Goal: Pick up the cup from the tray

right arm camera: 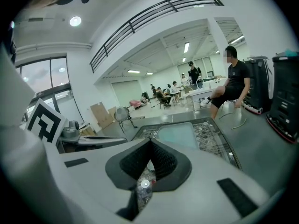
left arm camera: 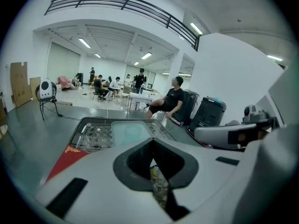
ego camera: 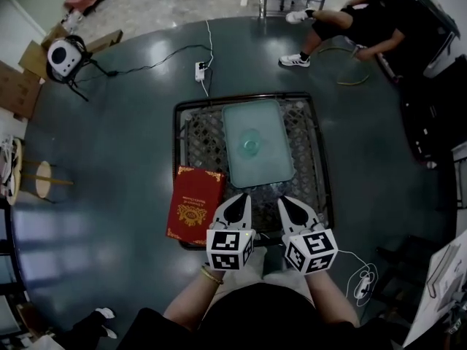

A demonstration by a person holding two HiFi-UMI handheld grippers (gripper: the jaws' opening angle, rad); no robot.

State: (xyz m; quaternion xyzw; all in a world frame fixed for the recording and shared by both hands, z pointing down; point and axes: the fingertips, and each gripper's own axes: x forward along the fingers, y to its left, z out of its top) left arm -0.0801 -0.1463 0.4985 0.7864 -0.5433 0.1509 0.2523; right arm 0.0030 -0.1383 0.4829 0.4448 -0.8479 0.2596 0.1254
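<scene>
On the tray (ego camera: 276, 165), the cup (ego camera: 250, 144) stands beyond left claw (ego camera: 245, 197) and right claw (ego camera: 281, 201).

The dark floor (ego camera: 124, 144) is smooth and highly glossy and mirrors the ceiling lights. The low table (ego camera: 177, 166) has a black metal frame around a patterned, mesh-like top with a slight sheen. The tray (ego camera: 277, 159) on it looks like frosted, semi-translucent pale green plastic or glass, with a smooth surface. The cup (ego camera: 250, 144) at its middle is clear and shiny. At the table's near left corner, the book (ego camera: 194, 204) has a red cover with gold embossed decoration. The left gripper (ego camera: 244, 199) and right gripper (ego camera: 283, 203) are matt white plastic. Their pads (right arm camera: 135, 162) are dark, rubbery and finely ribbed. The boxes (ego camera: 14, 90) at far left are plain brown cardboard.
</scene>
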